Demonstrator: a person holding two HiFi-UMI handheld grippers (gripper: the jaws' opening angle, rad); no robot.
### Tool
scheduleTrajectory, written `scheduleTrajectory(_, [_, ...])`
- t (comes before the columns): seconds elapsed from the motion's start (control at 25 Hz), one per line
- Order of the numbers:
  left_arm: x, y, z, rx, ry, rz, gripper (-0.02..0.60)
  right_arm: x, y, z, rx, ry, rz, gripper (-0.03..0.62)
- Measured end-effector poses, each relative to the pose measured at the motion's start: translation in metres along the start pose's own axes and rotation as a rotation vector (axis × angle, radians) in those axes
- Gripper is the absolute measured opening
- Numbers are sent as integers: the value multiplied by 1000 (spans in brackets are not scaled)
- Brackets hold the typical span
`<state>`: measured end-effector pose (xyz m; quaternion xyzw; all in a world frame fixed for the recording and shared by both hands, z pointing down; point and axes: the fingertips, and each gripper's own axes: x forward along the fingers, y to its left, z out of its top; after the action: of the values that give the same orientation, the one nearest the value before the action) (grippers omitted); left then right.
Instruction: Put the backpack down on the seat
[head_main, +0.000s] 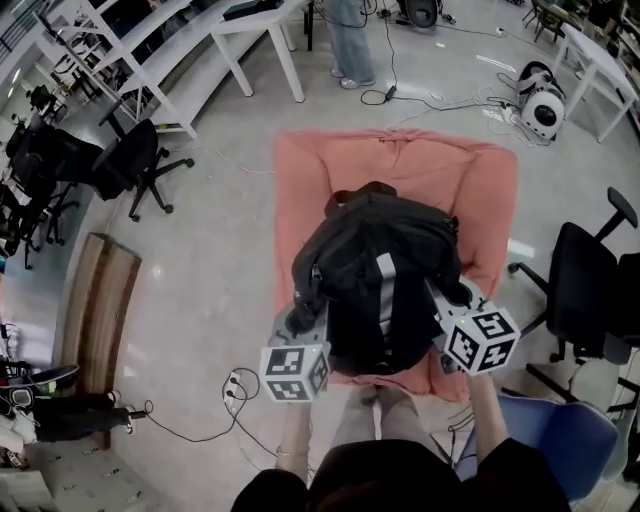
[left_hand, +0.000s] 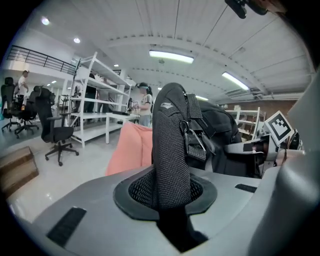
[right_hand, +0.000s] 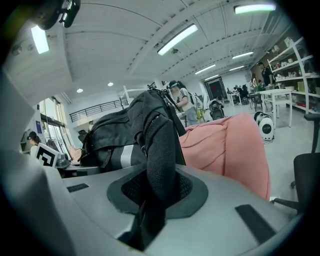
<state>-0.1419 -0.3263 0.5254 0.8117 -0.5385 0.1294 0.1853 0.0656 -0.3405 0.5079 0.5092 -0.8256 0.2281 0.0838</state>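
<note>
1. The floor (head_main: 200, 300) is pale and glossy. White tables (head_main: 260, 30) stand at the far side, and a wooden bench (head_main: 95, 300) lies off to my left.
2. The seat (head_main: 300, 180) is pink and soft. It stands straight ahead of me, with its back on the far side.
3. The backpack (head_main: 385, 270) is black with a grey stripe. It hangs between my two grippers, over the near half of the seat. I cannot tell whether its bottom touches the cushion.
4. A black chair (head_main: 140, 160) stands to the left, well apart from the seat. A second chair (head_main: 585, 290) stands near the seat's right side, and a blue chair (head_main: 560, 430) is beside my right arm.
5. My left gripper (left_hand: 167, 200) has its jaws clamped on the left strap (left_hand: 170, 145). This black mesh band rises upright from between the pads, with a buckle (left_hand: 192, 142) on its right edge.
6. My right gripper (right_hand: 157, 187) has its jaws closed on the right strap (right_hand: 160, 145). This strap is also black mesh, and it arches up toward the bag.
7. The left cube (head_main: 295, 372) and the right cube (head_main: 482, 340) flank the bag's near end.
</note>
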Motion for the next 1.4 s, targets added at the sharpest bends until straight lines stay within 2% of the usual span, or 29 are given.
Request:
scheduleTrajectory(0.24, [51,19,-25,-20,49,4,89,45,-28,-23,26,34,-33,61])
scheduleTrajectory(0.44, [81,31,-44,-35,48,20,89,79,-47,-40,17,42,-46,61])
scheduleTrajectory(1.4, [171,76,-28,-23,11,91,92,184,-94,-23,1,22,-58,61])
